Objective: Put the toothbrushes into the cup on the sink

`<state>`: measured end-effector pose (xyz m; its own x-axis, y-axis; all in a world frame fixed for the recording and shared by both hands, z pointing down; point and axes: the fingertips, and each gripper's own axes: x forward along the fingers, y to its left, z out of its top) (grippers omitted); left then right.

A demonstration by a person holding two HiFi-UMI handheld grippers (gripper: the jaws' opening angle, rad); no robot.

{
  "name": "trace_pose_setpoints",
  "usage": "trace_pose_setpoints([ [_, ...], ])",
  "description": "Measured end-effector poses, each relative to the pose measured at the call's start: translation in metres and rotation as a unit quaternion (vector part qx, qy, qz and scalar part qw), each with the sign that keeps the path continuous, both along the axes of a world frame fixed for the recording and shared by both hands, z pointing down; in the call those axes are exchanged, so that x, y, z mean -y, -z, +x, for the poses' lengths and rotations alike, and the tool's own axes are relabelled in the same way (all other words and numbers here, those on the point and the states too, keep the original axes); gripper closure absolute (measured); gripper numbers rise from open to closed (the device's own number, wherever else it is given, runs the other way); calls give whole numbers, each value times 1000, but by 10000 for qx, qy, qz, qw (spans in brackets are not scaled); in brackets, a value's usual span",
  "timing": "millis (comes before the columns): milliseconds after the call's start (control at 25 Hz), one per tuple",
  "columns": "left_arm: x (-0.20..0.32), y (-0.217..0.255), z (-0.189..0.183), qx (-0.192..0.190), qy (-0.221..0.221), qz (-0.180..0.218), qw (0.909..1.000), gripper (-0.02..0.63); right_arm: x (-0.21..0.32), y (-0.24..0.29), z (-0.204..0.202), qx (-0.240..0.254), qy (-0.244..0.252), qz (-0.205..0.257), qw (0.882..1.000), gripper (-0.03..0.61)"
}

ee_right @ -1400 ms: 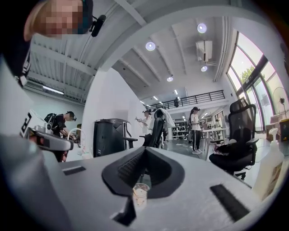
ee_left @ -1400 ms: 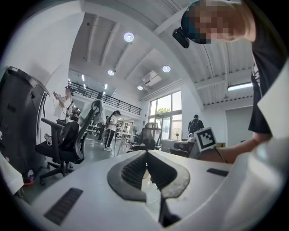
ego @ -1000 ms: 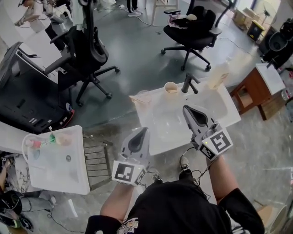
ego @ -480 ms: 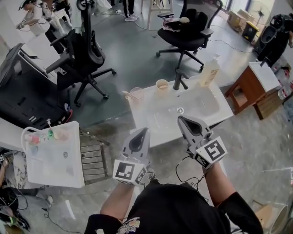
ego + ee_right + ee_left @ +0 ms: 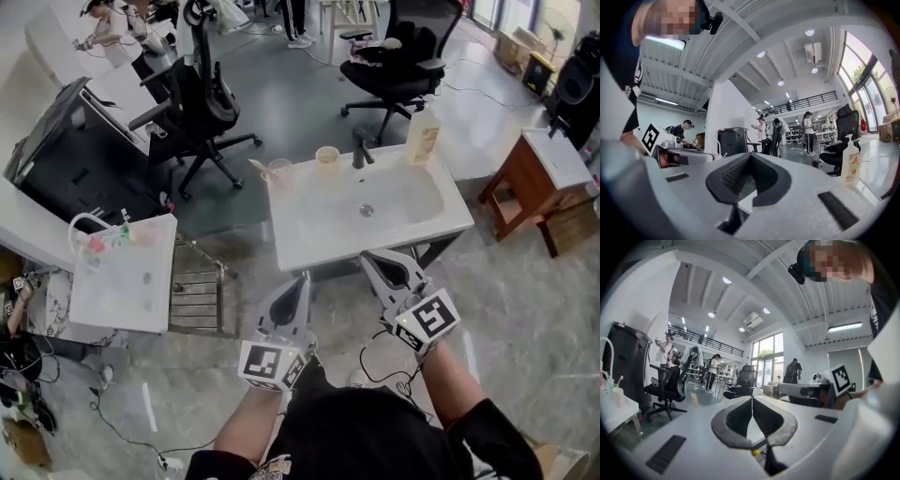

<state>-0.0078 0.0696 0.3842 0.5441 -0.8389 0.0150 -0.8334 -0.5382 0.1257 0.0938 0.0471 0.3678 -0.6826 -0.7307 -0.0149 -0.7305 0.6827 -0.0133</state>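
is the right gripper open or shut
Shut and empty: the right gripper shows its jaws meeting at the tips with nothing between them.

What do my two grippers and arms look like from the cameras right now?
The left gripper and right gripper are both pale grey shells that taper to a point. Dark grey ribbed pads frame a teardrop-shaped opening in each. Each carries a white cube with black square markers. The person wears a black short-sleeved shirt; the forearms are bare.
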Motion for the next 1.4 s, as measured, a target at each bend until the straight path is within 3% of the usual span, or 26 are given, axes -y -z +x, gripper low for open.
trace_pose_setpoints([
  [320,-59,17,-4,133,393,69,9991,607,-52,5,5,212,253,-82,9994,572],
  [560,-74,23,-38,176,512,119,9985,607,-69,4,-27,208,177,-125,9995,572],
  [960,-88,10,-128,147,118,35,9998,607,-98,2,-114,140,-299,-153,9993,572],
  [1400,-94,9,-156,-39,-254,23,9997,607,-116,-4,-141,-37,-677,-307,9972,572],
])
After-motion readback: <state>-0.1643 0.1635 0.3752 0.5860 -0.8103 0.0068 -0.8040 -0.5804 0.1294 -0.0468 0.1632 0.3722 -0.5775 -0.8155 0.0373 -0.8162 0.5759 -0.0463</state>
